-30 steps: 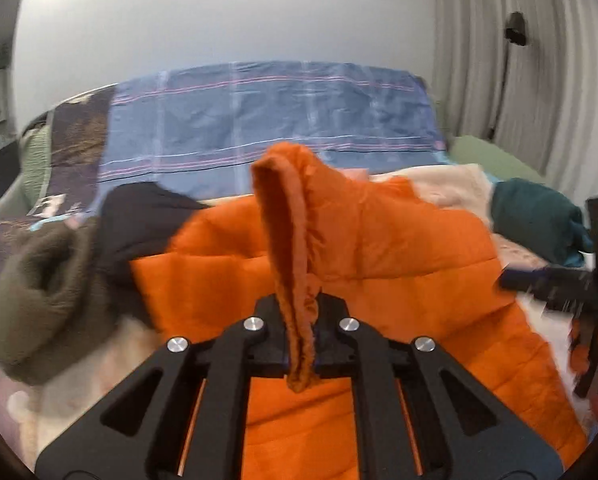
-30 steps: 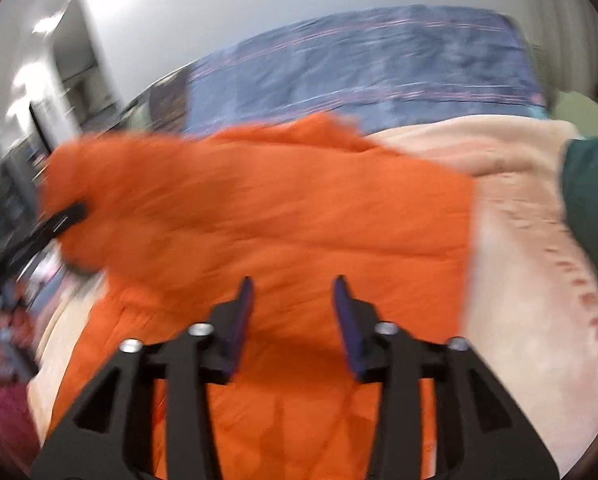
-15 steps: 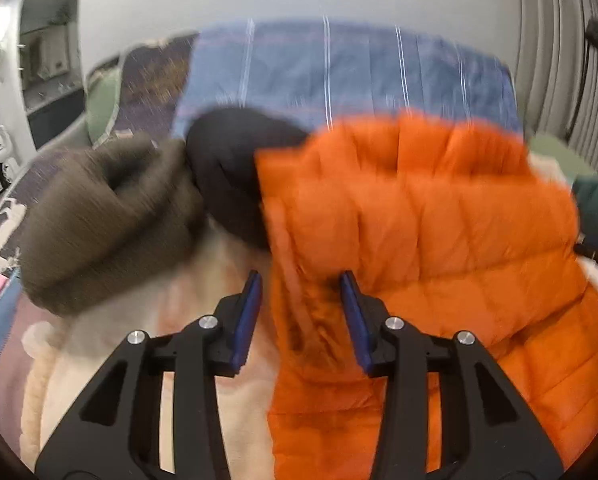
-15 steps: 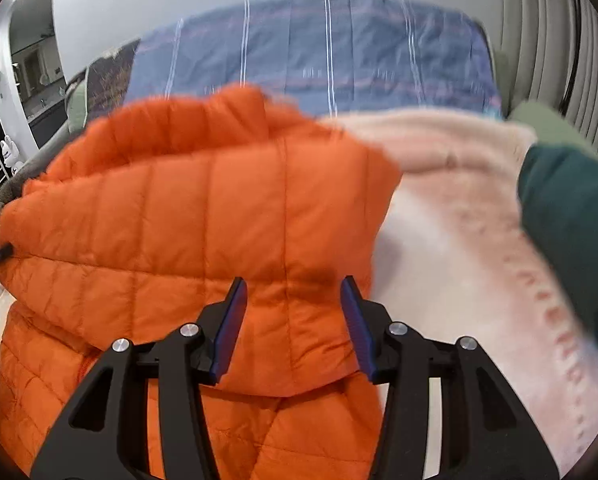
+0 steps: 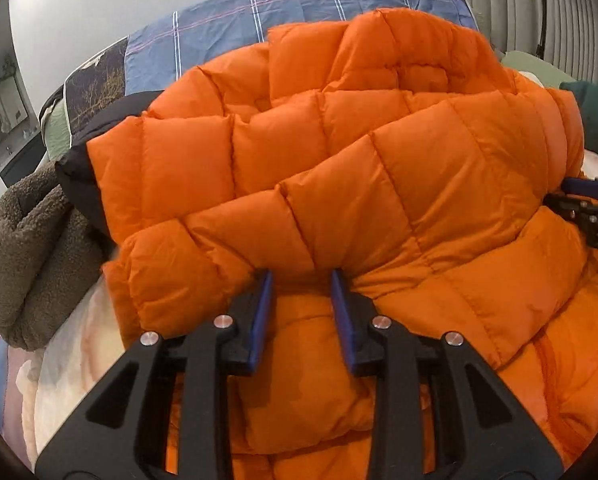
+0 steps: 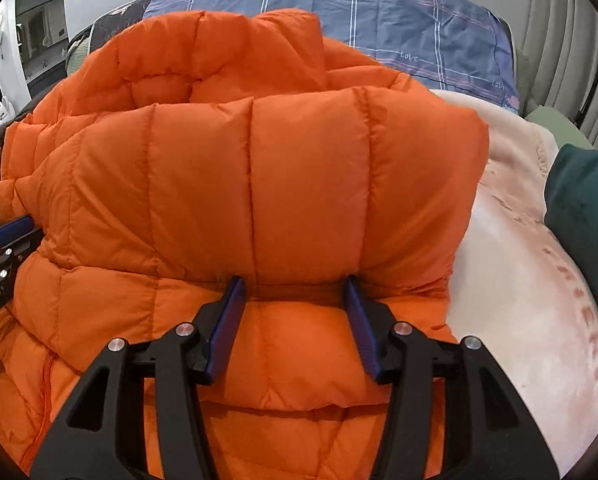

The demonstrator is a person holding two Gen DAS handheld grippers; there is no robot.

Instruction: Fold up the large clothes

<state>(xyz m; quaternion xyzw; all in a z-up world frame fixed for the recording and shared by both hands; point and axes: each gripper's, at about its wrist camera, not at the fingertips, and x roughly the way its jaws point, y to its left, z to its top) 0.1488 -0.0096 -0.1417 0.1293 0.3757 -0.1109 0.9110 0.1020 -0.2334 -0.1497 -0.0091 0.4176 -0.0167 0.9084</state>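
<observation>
Since half a second ago we see both grippers pushed in closer, and the orange puffer jacket (image 5: 339,168) now fills both views, doubled over on itself in a thick fold. Left gripper (image 5: 302,278) has its fingers spread apart, nothing clamped; the folded edge bulges just over the fingertips, lower layer lying between them. Right gripper (image 6: 295,282) is likewise spread wide, with the fold's rim touching its tips. No containers in view. The jacket lies on a cream blanket (image 6: 519,264) on the bed. Further left sit a brown fleece garment (image 5: 31,248) and a black garment (image 5: 83,184); to the right, a dark green garment (image 6: 583,208). Behind it, a blue plaid cover (image 6: 399,16).
</observation>
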